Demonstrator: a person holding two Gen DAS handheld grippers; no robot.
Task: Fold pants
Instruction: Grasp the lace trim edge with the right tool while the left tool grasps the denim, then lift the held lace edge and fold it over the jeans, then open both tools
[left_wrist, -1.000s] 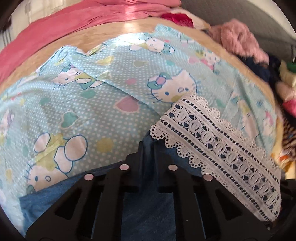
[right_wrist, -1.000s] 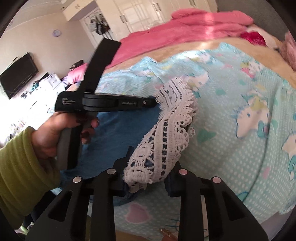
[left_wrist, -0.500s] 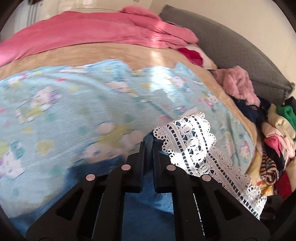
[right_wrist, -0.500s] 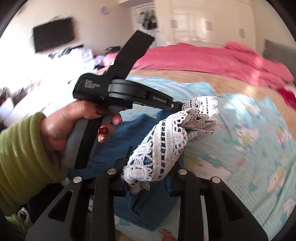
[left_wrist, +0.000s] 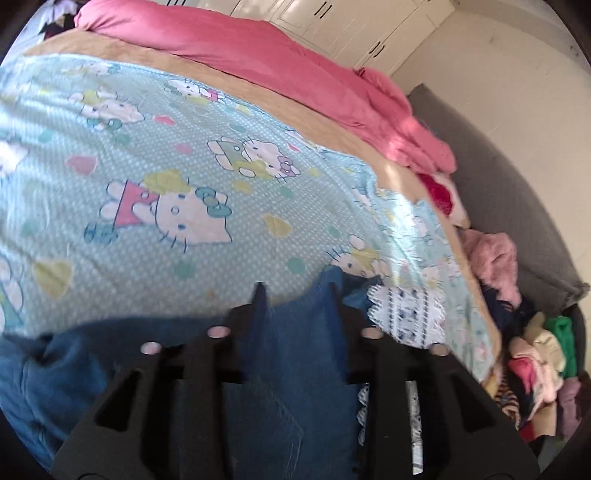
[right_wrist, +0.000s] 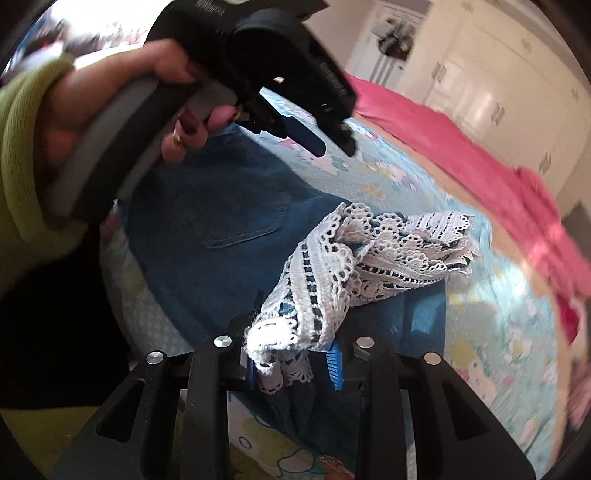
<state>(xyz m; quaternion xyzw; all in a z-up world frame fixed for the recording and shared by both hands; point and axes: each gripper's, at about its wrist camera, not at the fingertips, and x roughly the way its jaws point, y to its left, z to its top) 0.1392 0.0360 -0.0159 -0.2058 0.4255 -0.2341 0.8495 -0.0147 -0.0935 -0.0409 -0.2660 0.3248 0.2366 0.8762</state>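
Left gripper (left_wrist: 297, 306), item one: we have its jaws opening, with a ridge of blue denim standing between them but no pad visibly pressing it; in the right wrist view the same tool (right_wrist: 334, 147) hangs over the cloth, free of it, gripped by a hand (right_wrist: 122, 99) in a green sleeve (right_wrist: 22, 155).

Pants (right_wrist: 221, 206), item two: blue denim with a back pocket showing, spread on the cartoon-cat bed sheet (left_wrist: 166, 184) just in front of us, one leg end laid back over the body of the garment.

Lace hem (right_wrist: 369, 251), item three: white trim bunched on top of the denim, its near end running into our right gripper (right_wrist: 291, 347), whose jaws stand narrow and pinched on lace and denim together.

Surroundings, far right: pink duvet (left_wrist: 295, 74) along the far side of the bed, a heap of mixed clothes (left_wrist: 535, 350) beyond the sheet's edge.

Step in hand, by our judgement: the lengthwise fold-over is being set down, left side already letting go. Next we would have the right gripper let its corner drop so hem meets waistband squarely, then flatten the bunched lace before any second fold.
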